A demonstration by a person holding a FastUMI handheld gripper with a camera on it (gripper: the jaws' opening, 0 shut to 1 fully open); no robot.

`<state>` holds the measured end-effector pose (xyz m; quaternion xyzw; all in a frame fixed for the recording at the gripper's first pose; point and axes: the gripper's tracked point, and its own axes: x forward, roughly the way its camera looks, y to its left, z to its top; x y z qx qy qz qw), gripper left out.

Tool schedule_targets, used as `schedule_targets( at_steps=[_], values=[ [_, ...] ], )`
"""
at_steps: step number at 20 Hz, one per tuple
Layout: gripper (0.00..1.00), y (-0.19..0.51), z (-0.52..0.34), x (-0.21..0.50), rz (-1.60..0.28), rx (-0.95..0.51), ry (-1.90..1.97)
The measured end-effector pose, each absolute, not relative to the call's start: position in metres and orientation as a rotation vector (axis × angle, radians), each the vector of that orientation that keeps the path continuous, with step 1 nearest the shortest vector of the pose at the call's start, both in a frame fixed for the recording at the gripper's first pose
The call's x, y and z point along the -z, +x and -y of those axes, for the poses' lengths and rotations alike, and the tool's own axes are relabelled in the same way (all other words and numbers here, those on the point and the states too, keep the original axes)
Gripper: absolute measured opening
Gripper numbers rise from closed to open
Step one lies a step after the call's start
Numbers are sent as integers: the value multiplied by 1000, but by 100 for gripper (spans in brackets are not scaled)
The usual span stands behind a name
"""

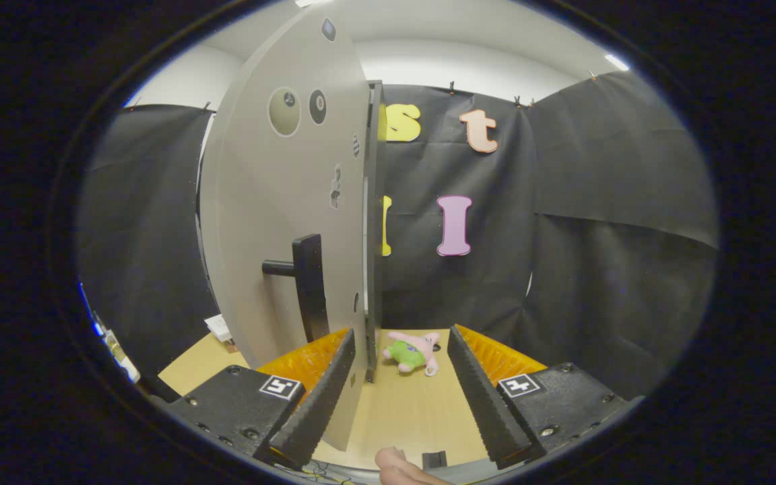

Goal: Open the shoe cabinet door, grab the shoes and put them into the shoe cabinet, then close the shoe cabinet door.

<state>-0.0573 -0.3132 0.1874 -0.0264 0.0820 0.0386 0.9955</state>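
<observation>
Pale wood of the table top (401, 411) is seen nearest, between the two fingers of the gripper (398, 350), which are spread wide with nothing pressed between them. A fingertip of a person's hand (398, 465) is seen at the very bottom, below the fingers. The free edge of the shoe cabinet door (280, 222) is set inside the gap, close beside the left finger and apart from the right one; whether the left finger touches it cannot be told. The door is a grey, flat, rigid panel, swung partly open and seen nearly edge-on, with small stickers on its face. It is judged stiff and fairly light, turning on hinges rather than being lifted. A dark bar handle (307, 286) is mounted on a short post on the door's face, left of the left finger; a firm hold could be taken there, or the door's edge could be pinched. Just beyond the fingers a soft pink-and-green plush toy (413, 352) lies on the table. No shoes can be made out.
</observation>
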Motion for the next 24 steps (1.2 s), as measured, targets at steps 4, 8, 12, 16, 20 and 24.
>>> schedule_targets(
  at_steps=[4,8,12,16,20,24],
  values=[
    [92,-62,281,-188,-162,-46,-82],
    [92,-63,244,-187,-160,-21,-66],
    [92,-60,207,-185,-155,11,-65],
    [92,-50,161,-182,-168,13,-44],
    [92,-27,110,-184,-171,-16,-45],
    [93,7,51,-179,-192,-102,-31]
  ],
)
